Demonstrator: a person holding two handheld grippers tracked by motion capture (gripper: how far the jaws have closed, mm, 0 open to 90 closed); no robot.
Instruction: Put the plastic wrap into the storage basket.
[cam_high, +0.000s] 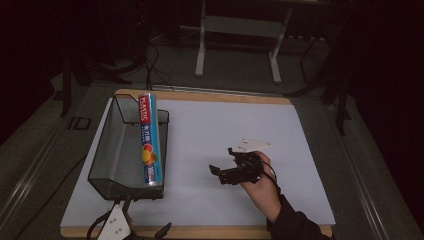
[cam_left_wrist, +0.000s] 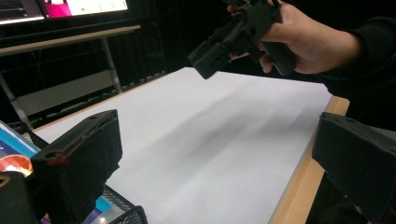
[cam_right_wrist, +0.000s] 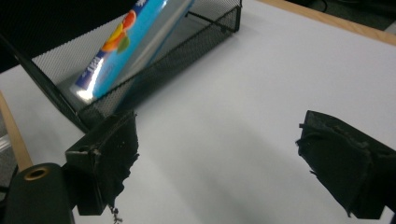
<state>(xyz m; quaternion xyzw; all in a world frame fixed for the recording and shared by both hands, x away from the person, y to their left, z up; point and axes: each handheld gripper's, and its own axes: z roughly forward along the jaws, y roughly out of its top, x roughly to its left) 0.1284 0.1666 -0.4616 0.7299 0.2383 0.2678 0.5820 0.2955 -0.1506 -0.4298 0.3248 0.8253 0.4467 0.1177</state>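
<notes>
Worktop (cam_high: 215, 125): wooden board under a white sheet.
Mesh basket (cam_high: 107, 145): black wire, on the left part of the sheet.
Plastic-wrap box (cam_high: 149, 142): long, blue, fruit print; propped along the basket's right wall, one end above the far rim.
Right gripper (cam_high: 223, 165): held in a hand (cam_high: 262, 187) right of the basket, well apart; jaws wide open, nothing between.
Left gripper (cam_left_wrist: 210, 158): at the near edge beside the basket; jaws wide apart, empty.

You work in a dim room: grey carpeted floor (cam_high: 40, 145), a pale metal stand (cam_high: 240, 30) beyond the table (cables trail beside it), lit monitors (cam_left_wrist: 70, 7) glowing on a far desk.
</notes>
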